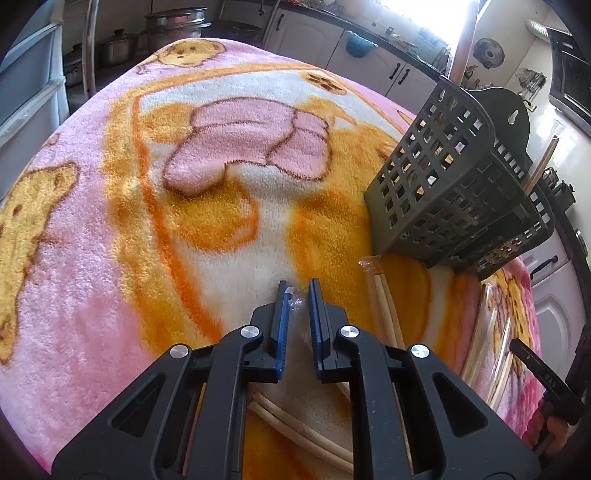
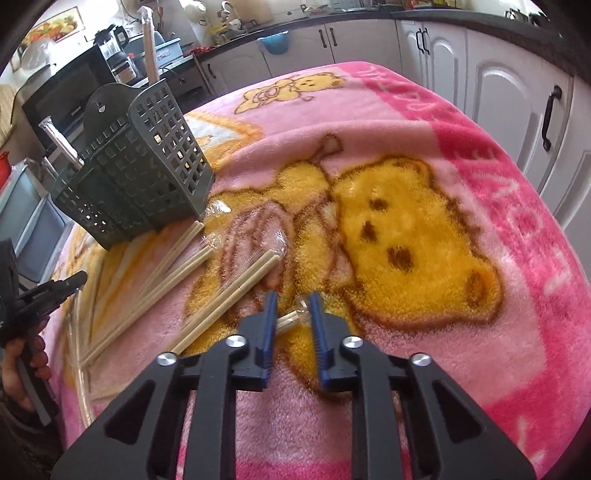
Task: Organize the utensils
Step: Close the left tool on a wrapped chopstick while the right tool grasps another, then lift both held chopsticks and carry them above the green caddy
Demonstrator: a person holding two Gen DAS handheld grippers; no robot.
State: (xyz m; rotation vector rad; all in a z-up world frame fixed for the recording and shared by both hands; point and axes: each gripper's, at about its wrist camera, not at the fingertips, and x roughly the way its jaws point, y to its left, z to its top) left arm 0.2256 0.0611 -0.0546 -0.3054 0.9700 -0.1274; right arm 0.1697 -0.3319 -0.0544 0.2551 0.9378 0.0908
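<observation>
In the left wrist view my left gripper (image 1: 298, 286) is shut on the crumpled clear wrapper end (image 1: 295, 301) of a chopstick pair, whose pale sticks (image 1: 295, 421) run under its body. In the right wrist view my right gripper (image 2: 293, 297) is shut on the wrapped tip of a chopstick pair (image 2: 291, 318). Several more wrapped chopsticks (image 2: 177, 266) lie on the blanket to its left. The dark perforated utensil basket (image 2: 140, 166) stands beyond them with wrapped chopsticks (image 2: 149, 48) upright in it. The same basket (image 1: 443, 177) is at the right of the left wrist view.
A pink and orange bear blanket (image 1: 147, 221) covers the table. A hand holds the left gripper (image 2: 48, 295) at the left edge of the right wrist view. White cabinets (image 2: 498, 96) run close behind and to the right. Pots (image 1: 177, 26) stand beyond the far edge.
</observation>
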